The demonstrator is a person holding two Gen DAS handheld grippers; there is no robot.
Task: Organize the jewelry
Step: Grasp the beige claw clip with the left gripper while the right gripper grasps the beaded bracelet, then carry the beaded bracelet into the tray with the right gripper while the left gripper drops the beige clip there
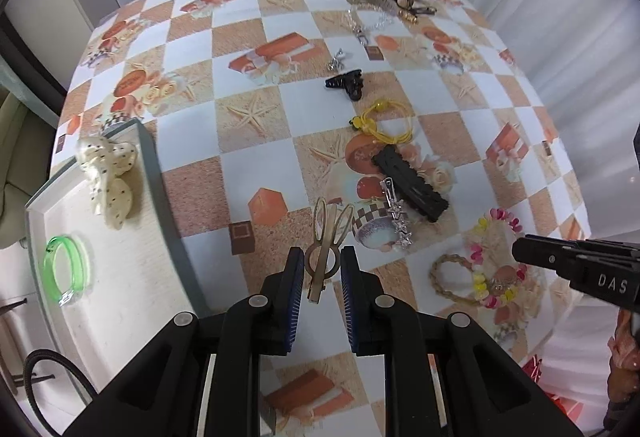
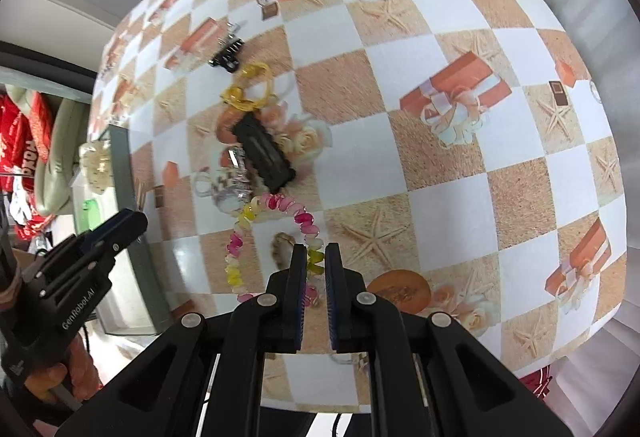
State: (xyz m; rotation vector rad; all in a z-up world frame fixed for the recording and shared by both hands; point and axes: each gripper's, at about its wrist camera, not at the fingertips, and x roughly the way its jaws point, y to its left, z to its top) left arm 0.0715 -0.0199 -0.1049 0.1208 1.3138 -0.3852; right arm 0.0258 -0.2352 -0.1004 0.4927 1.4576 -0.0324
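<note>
Hair clip (image 1: 326, 249), thin tan plastic with looped ends, lies flat on the table (image 1: 256, 157) between my left gripper (image 1: 322, 269) fingers; I judge it light, stiff and a bit slick, best pinched across its narrow stem. That gripper is spread apart, nothing gripped yet. My right gripper (image 2: 316, 269) is narrowed around the pink and yellow bead bracelet (image 2: 272, 237), though I cannot tell whether it is actually pinching it. The tray (image 1: 152, 173) sits at left.

We hold our left gripper (image 1: 320, 257) open around a tan hair clip (image 1: 326, 241) on the table (image 1: 248, 157), beside the tray's (image 1: 168, 205) right edge.
</note>
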